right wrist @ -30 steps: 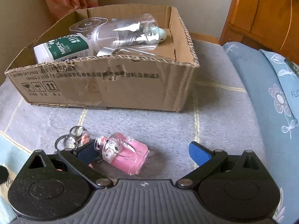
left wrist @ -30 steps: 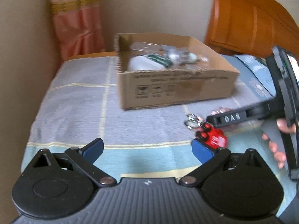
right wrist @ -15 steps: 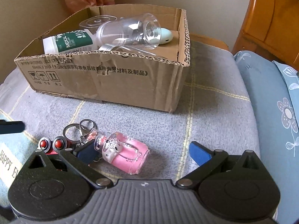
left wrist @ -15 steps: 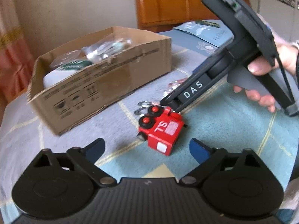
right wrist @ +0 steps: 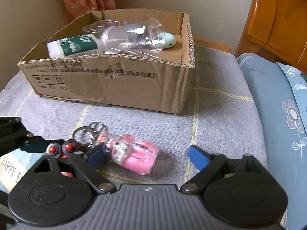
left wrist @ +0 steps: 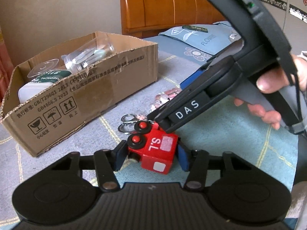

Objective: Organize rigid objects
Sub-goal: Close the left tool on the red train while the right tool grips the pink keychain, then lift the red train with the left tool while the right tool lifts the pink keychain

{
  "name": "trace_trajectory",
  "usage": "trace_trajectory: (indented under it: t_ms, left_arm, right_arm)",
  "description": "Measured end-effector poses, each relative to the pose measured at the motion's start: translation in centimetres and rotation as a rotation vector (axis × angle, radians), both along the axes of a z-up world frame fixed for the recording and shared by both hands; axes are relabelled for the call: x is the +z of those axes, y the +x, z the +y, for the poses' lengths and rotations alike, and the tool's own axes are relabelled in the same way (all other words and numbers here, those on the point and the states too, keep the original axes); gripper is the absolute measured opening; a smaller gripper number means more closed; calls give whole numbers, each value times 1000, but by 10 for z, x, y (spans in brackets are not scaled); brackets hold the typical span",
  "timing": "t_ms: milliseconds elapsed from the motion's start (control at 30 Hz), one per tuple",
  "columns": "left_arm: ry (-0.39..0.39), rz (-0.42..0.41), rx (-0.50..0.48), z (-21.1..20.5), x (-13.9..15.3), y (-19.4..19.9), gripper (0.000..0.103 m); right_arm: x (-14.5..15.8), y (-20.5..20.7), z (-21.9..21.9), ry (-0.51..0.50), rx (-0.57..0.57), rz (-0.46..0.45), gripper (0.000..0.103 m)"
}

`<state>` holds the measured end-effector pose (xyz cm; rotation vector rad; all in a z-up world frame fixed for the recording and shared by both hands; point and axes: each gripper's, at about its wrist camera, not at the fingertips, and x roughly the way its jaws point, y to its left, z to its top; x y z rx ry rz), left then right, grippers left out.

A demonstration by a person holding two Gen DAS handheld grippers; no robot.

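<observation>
Red toy train (left wrist: 155, 151) on the blanket beside the cardboard box (left wrist: 107, 88) now sits clamped in our just-closed left gripper (left wrist: 150, 156), ready for boxing, while our right gripper (right wrist: 145, 158), narrowing yet apart, straddles the pink keychain (right wrist: 134, 156).

red toy train (left wrist: 157, 153), pink keychain (right wrist: 132, 157), brown box (right wrist: 115, 80)
</observation>
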<state>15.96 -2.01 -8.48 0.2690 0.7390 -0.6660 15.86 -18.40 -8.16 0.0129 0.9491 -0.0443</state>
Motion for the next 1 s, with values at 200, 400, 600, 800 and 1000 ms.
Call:
trace_trajectory:
  t_ms: [200, 400, 600, 800, 1000]
  left_arm:
    - [15, -4, 9, 4, 2, -3, 53]
    - [14, 17, 53, 25, 2, -11, 53]
    - [38, 22, 98, 44, 5, -20, 53]
    - [36, 28, 150, 59, 5, -23, 53]
    - [26, 36, 194, 67, 5, -27, 53]
  right_arm:
    - [4, -1, 7, 10, 11, -21, 64]
    - [4, 4, 3, 10, 1, -23, 59]
    - [3, 2, 4, -13, 14, -15, 59]
    - [2, -13, 2, -20, 59, -16, 61]
    - [-1, -34, -10, -18, 52, -18, 78]
